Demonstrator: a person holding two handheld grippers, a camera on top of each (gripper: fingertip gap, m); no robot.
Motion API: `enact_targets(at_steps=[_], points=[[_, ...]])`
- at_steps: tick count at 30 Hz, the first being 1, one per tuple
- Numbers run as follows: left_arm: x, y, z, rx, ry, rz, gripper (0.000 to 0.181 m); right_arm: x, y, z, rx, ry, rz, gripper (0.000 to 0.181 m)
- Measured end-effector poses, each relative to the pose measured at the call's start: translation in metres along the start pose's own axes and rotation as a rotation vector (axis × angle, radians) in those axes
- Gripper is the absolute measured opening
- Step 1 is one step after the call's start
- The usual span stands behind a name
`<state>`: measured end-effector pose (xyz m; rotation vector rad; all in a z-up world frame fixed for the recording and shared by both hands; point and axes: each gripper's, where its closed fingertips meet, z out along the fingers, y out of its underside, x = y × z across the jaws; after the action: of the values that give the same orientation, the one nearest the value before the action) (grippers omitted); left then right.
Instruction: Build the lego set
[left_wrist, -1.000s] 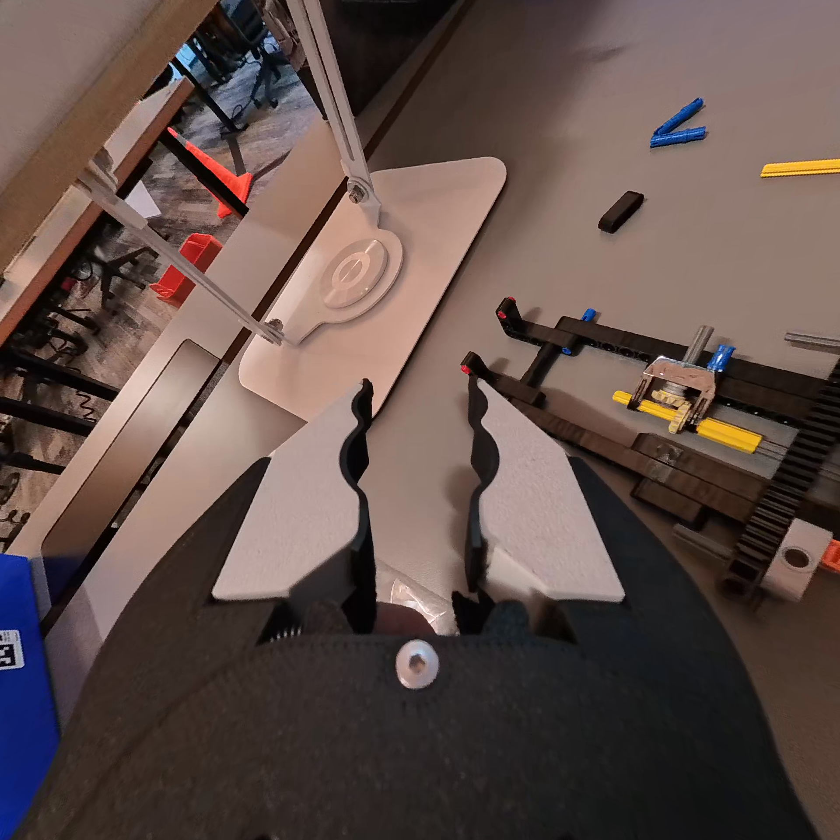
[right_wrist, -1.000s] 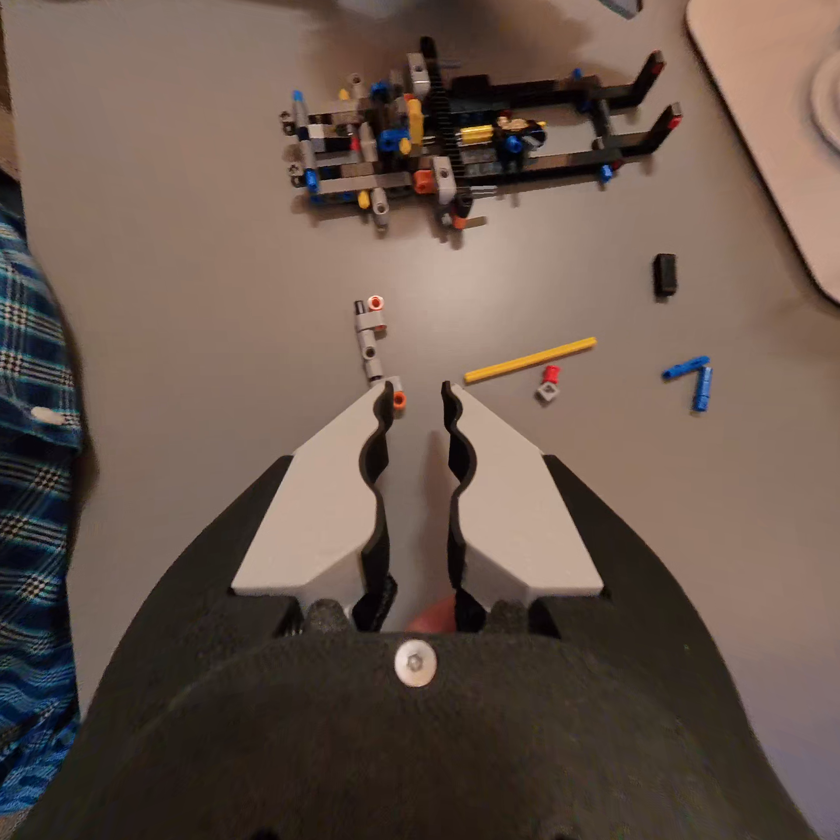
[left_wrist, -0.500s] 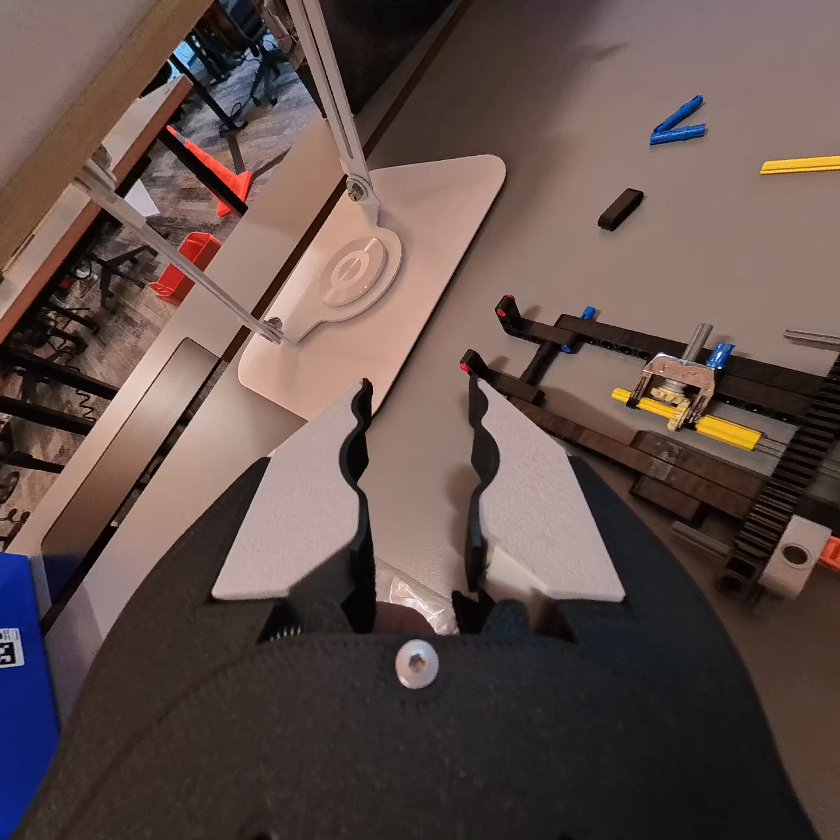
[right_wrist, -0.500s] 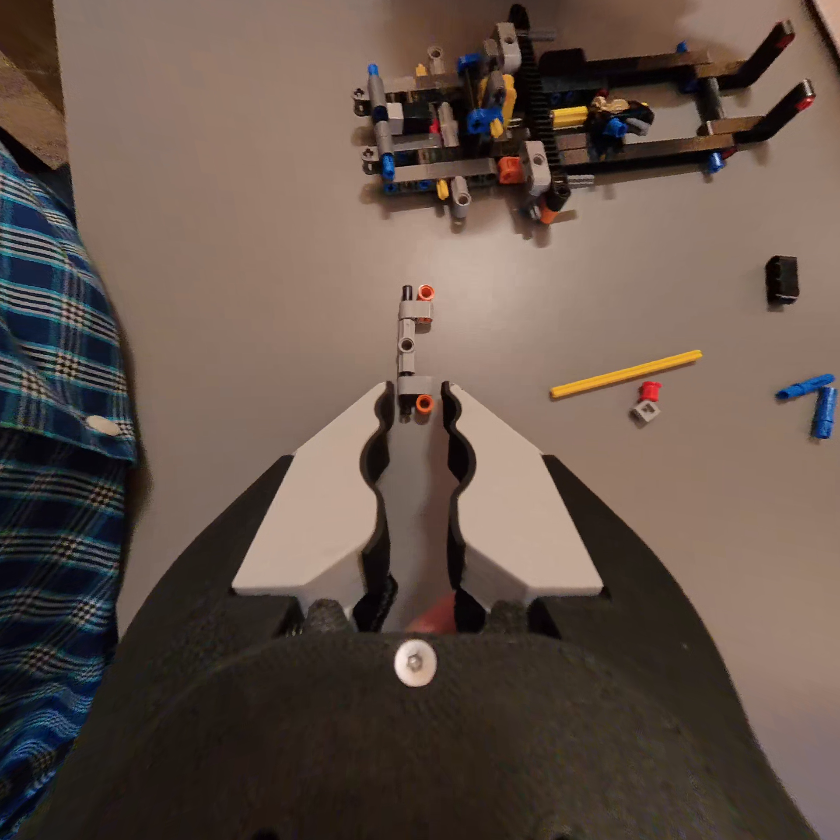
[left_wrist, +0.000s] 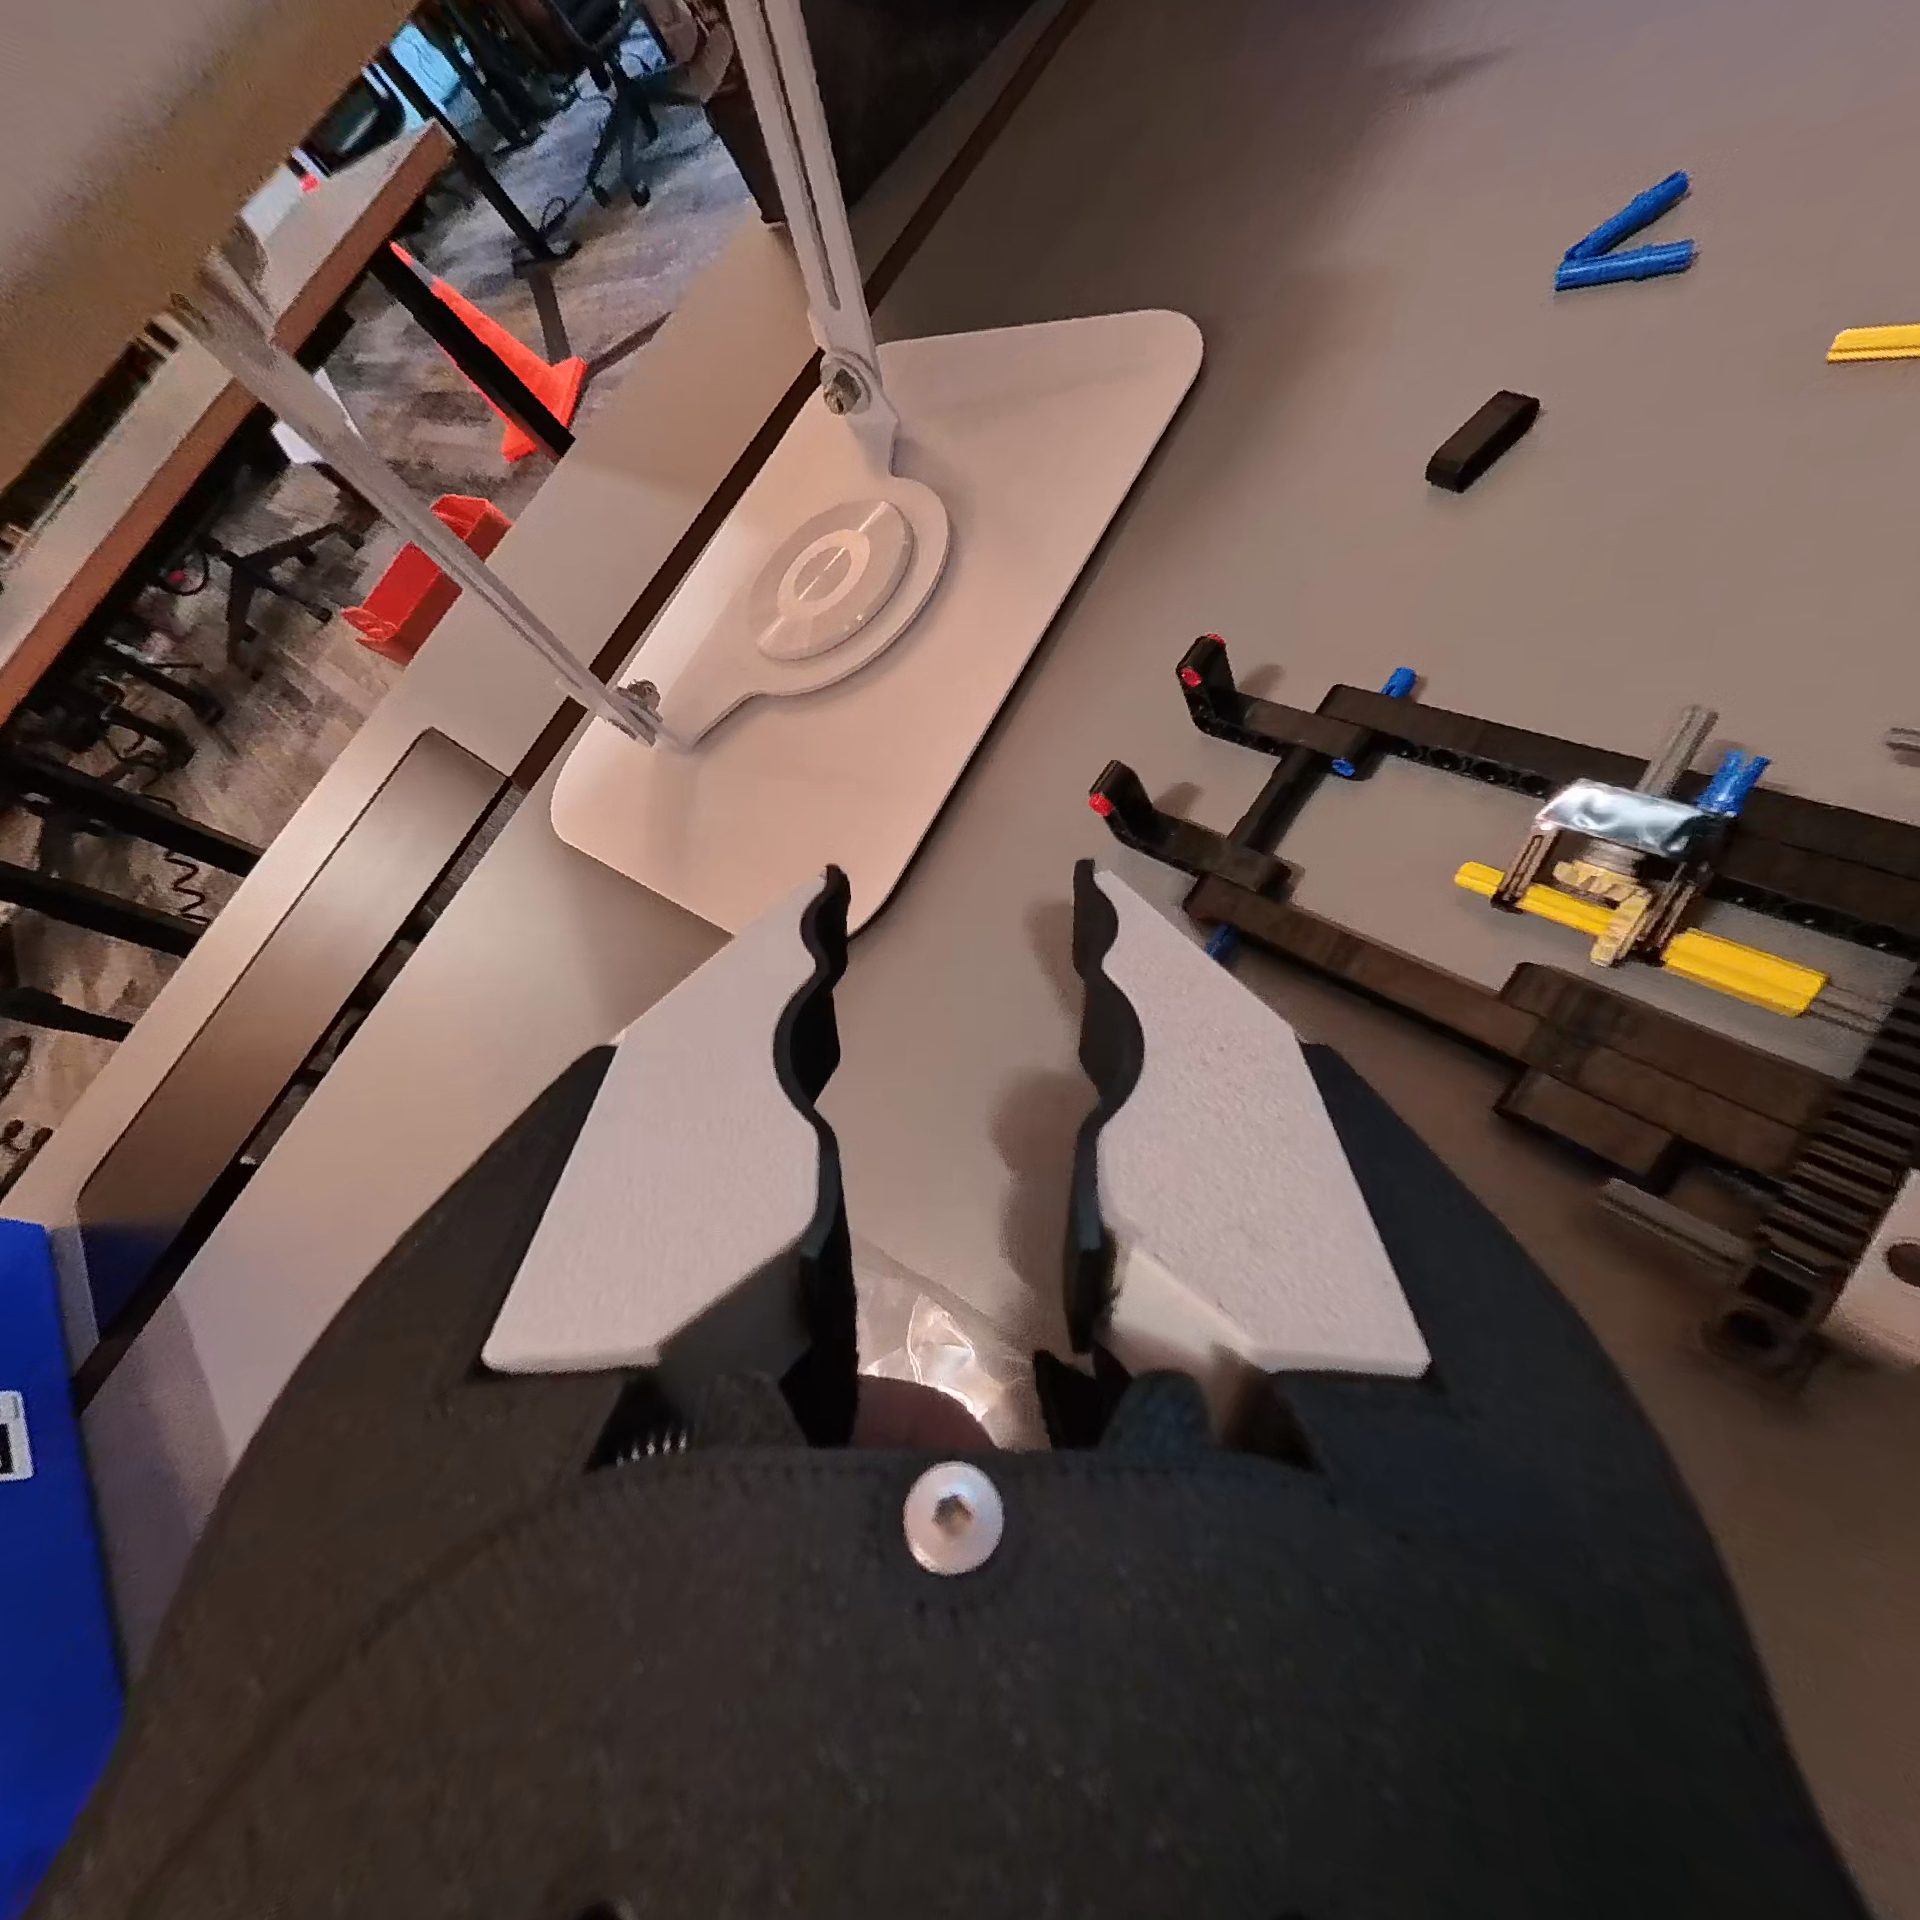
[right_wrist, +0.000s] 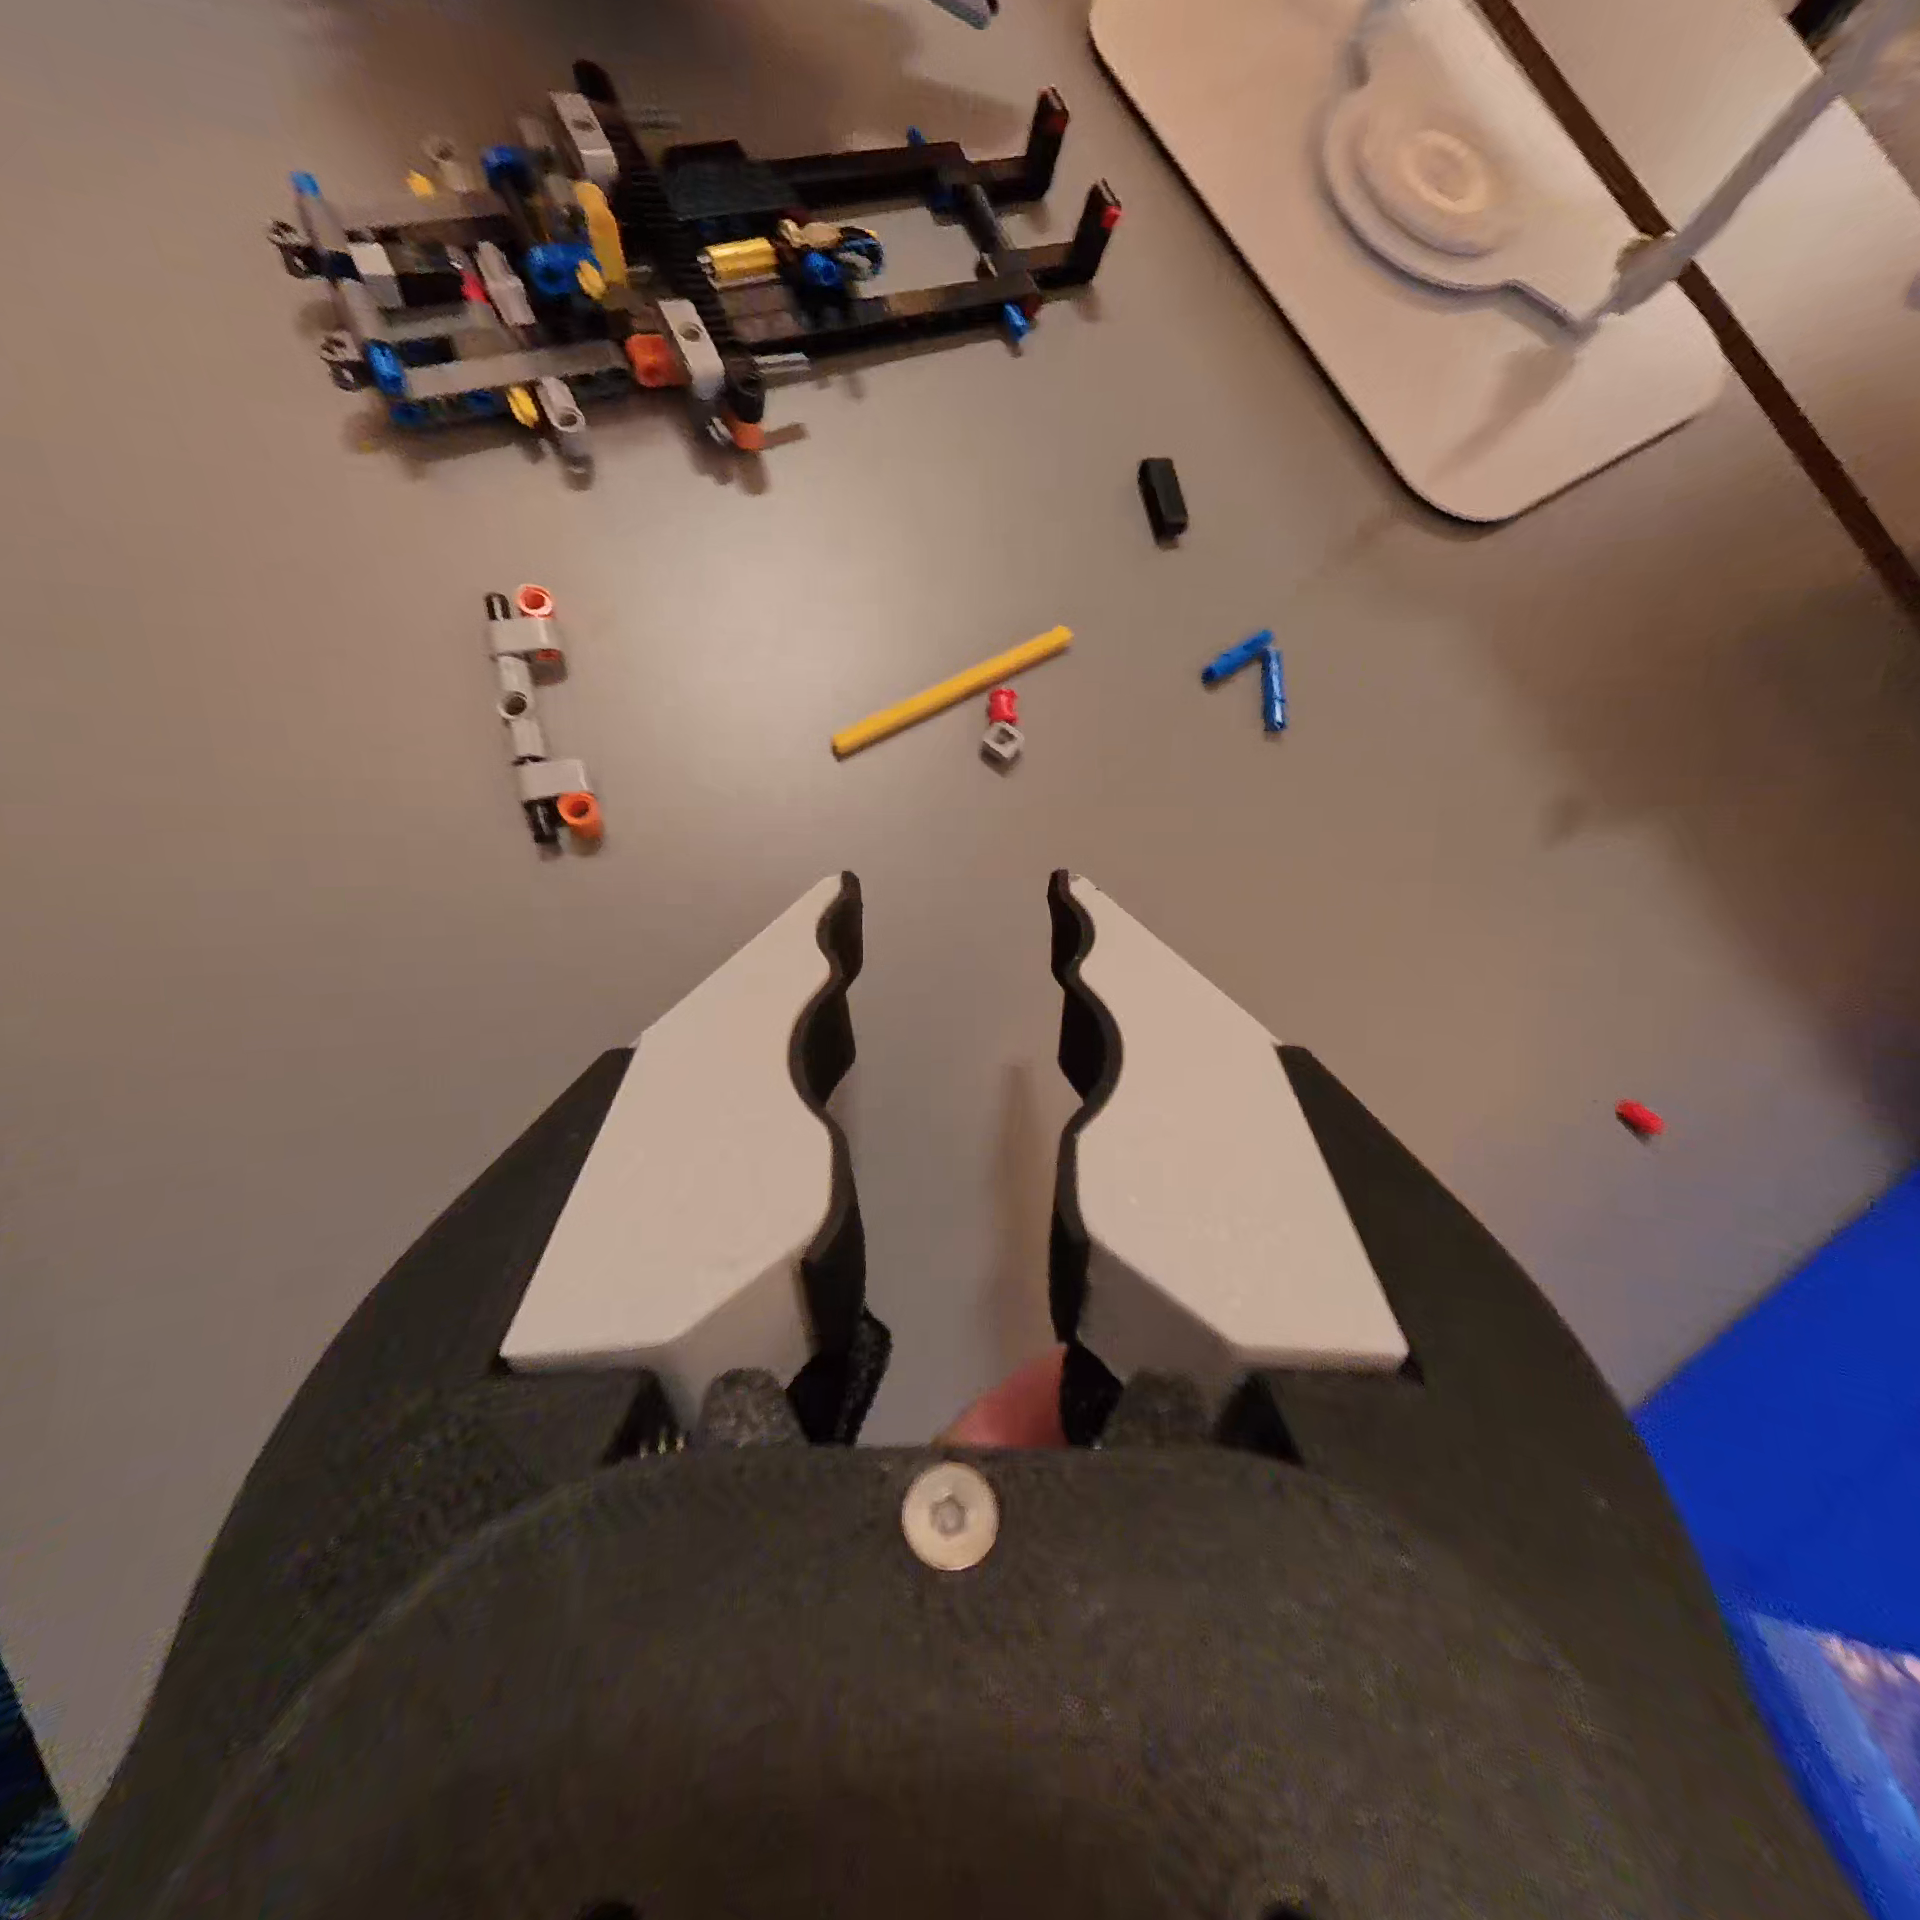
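The part-built lego frame (right_wrist: 675, 270), black beams with grey, blue, yellow and orange parts, lies at the far side of the grey table; its black end shows in the left wrist view (left_wrist: 1455, 883). A small grey sub-assembly with orange ends (right_wrist: 535, 712) lies ahead and left of my right gripper (right_wrist: 954, 883), which is open and empty above the table. A yellow axle (right_wrist: 951, 691), a red and grey small piece (right_wrist: 1003, 727), two blue pins (right_wrist: 1252, 670) and a black piece (right_wrist: 1162, 497) lie loose. My left gripper (left_wrist: 951, 878) is open and empty left of the frame.
A white lamp base (left_wrist: 883, 603) with metal arms stands at the table's edge, also in the right wrist view (right_wrist: 1455, 260). A tiny red piece (right_wrist: 1640, 1117) and a blue box (right_wrist: 1818, 1455) are at the right. Clear plastic (left_wrist: 935, 1340) lies under the left gripper. My right fingertips sit around 25 cm from my left ones. About 7 cm separates my right fingertips from the yellow axle (right_wrist: 951, 691). Left tips and right tips are each some 15 cm from the black piece (right_wrist: 1162, 497). It turns up in the left wrist view (left_wrist: 1500, 428) as well.
My right gripper has pulled back and swung right, away from the grey sub-assembly that was between its fingertips, and its jaws have opened wider. The left gripper has hardly moved.
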<state>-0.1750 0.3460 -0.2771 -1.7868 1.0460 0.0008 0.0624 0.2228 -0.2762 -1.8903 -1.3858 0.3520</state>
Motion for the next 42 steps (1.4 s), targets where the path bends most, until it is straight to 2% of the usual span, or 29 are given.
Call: enact_targets(at_steps=[18,24,31,36,42], points=[[-0.028,0.005,-0.012,-0.001,-0.069,-0.016,0.04,0.011,0.018,-0.005,0.006,0.035,0.054,0.028],[-0.071,0.007,-0.044,0.02,-0.168,-0.053,0.036,0.019,0.02,-0.012,0.017,0.053,0.089,0.024],[-0.14,0.029,-0.113,0.054,-0.34,-0.171,0.031,0.029,0.021,-0.018,0.032,0.071,0.122,0.022],[-0.15,0.048,-0.142,0.006,-0.328,-0.187,0.031,0.026,0.016,-0.014,0.035,0.059,0.119,0.021],[-0.14,0.062,-0.138,-0.03,-0.267,-0.194,0.032,0.025,0.013,-0.008,0.033,0.061,0.119,0.022]])
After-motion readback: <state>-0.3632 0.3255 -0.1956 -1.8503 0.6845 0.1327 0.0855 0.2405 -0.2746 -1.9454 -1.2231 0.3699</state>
